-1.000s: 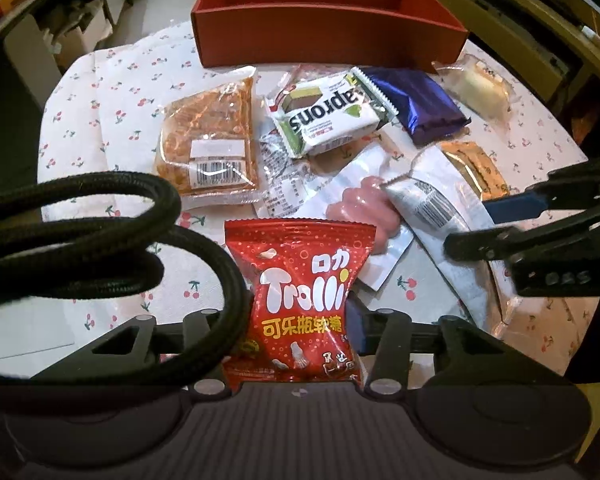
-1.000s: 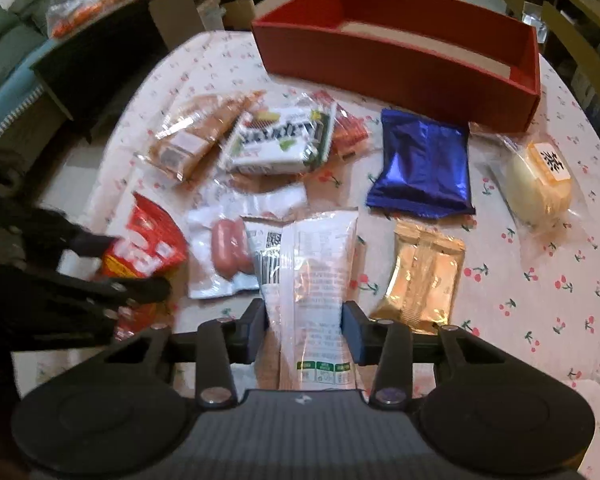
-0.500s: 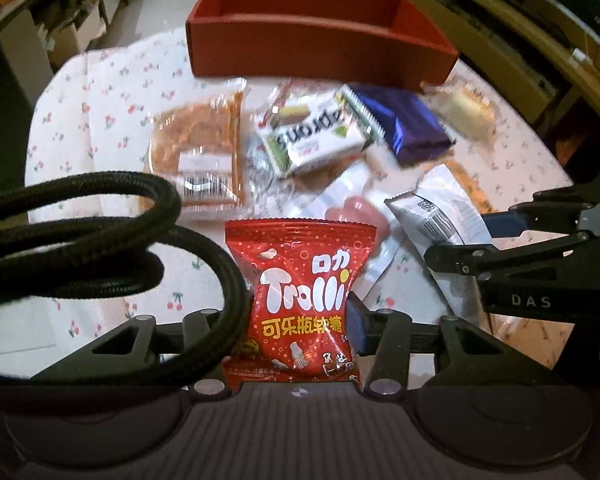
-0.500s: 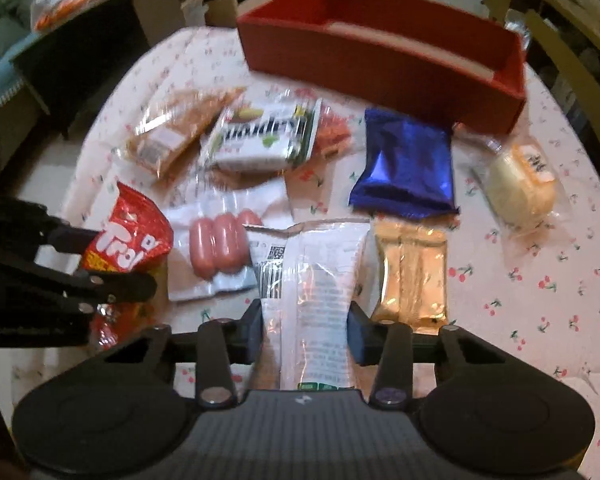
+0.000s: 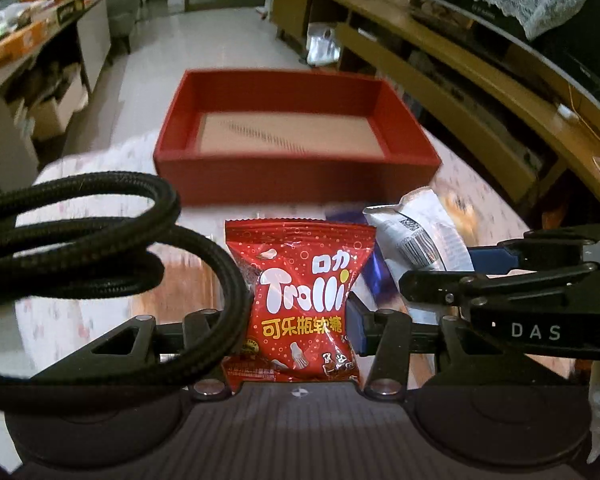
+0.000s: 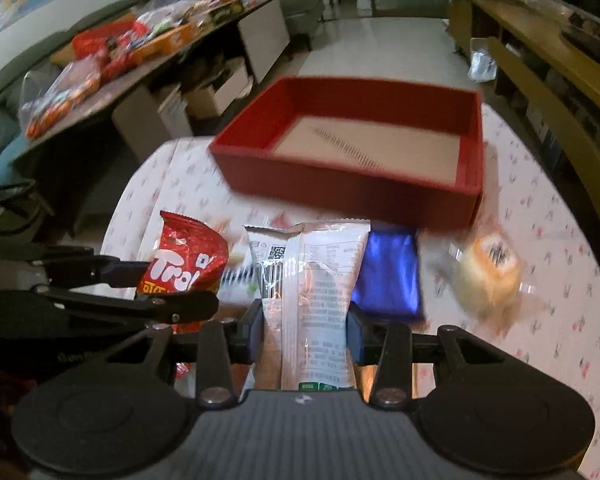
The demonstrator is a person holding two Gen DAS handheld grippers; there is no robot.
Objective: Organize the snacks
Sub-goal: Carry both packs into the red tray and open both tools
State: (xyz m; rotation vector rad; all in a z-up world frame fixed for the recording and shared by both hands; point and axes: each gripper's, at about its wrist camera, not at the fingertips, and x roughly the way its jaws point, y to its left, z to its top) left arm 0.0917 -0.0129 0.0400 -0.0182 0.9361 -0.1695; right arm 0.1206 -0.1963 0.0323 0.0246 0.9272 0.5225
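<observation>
Two snacks are up in the air, and the red box is still empty.

The left tongs (image 5: 300, 312) are squeezing the red candy bag (image 5: 300, 300), and the right tongs (image 6: 306, 324) are squeezing tight on the white pack (image 6: 312, 300). Both snacks hang side by side, just in front of the box (image 5: 292, 176). Nothing is inside the box yet, so no snack is put away. The blue pack (image 6: 388, 276) and the round bun (image 6: 488, 276) lie on the bench (image 6: 540, 248) in front of the box, so there is more to pick up. The box's front wall stands up, so I think both snacks must go over it. The inside is wide and bare, with lots of room. The two tongs are very close, so they could bump.
</observation>
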